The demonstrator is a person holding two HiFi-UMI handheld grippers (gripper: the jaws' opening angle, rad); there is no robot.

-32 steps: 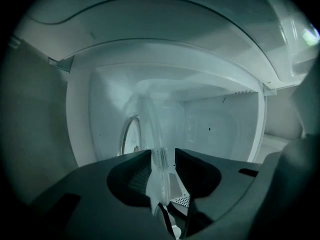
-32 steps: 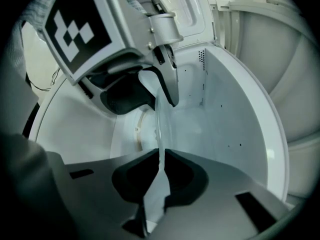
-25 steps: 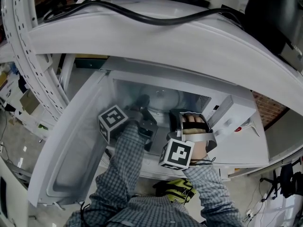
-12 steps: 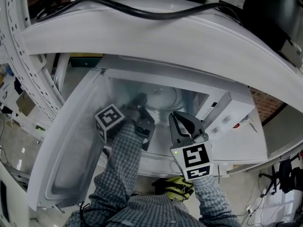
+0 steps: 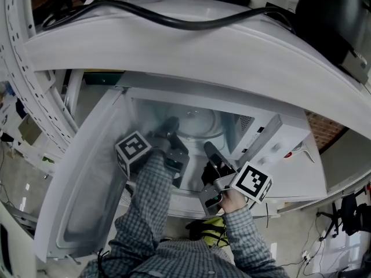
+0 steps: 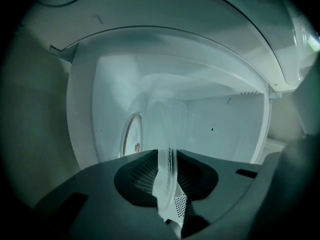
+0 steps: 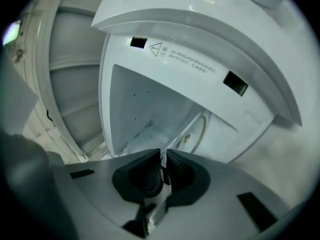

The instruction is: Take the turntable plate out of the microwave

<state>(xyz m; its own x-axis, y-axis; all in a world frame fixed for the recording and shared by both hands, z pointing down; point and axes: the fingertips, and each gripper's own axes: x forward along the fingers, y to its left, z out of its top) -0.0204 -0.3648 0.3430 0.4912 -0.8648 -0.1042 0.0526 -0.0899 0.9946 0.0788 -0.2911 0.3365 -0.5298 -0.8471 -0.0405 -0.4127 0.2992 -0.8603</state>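
The glass turntable plate (image 5: 198, 122) lies inside the open white microwave (image 5: 191, 62). My left gripper (image 5: 172, 126) reaches into the cavity from the left and is shut on the plate's near rim. In the left gripper view that rim (image 6: 168, 168) stands edge-on between the dark pads, and the clear disc runs away towards the back wall. A round ring (image 6: 131, 139) shows on the cavity floor beside it. My right gripper (image 5: 208, 149) hovers at the front of the opening, right of the left one, rolled on its side. Its jaws (image 7: 163, 163) are shut with nothing between them.
The microwave door (image 5: 87, 196) hangs open at the left. The control panel (image 5: 285, 145) is right of the opening. A black cable (image 5: 174, 19) lies over the microwave's top. A perforated white rack upright (image 5: 26, 68) stands far left. A yellow-green object (image 5: 215, 230) sits below the arms.
My right gripper has rolled over, its marker cube swinging from the underside to the right, and it has shifted slightly. The left gripper and the plate have stayed put.
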